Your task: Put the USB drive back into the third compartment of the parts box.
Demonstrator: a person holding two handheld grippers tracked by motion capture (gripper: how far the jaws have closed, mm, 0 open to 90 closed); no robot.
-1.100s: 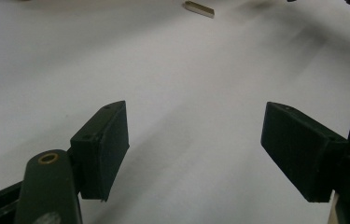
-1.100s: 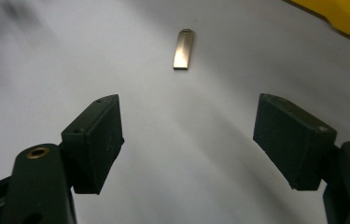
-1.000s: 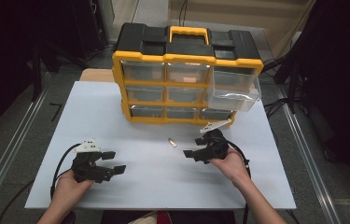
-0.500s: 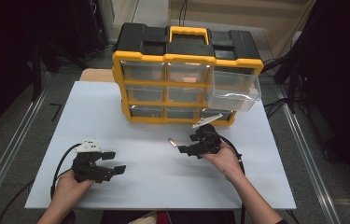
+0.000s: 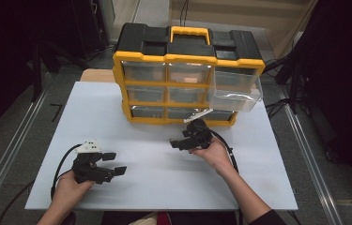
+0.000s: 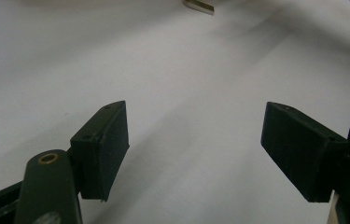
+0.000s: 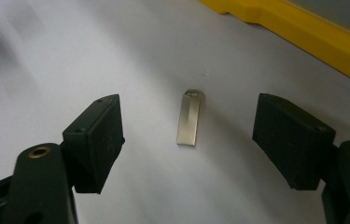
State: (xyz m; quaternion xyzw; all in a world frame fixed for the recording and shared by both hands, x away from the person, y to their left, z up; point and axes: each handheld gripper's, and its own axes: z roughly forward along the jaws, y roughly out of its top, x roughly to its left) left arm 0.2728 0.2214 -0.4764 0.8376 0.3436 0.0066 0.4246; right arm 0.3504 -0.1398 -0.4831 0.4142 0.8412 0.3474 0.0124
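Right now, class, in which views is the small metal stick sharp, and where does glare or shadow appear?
Right gripper view: the metal stick is fairly sharp, lit between open jaws. Left gripper view: it is blurred at the top edge. High view: glare on the open clear drawer; dark surroundings.

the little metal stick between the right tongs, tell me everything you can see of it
The metal stick is a small, flat, silver-grey slab that looks like brushed metal, perhaps a USB drive. It is a narrow rectangle with one end tapered to a small loop, and a faint line runs along its face. It lies flat on the white table, loop end pointing away from the camera, toward the yellow organiser base. The right tongs are open around it, jaws on either side, not touching it.
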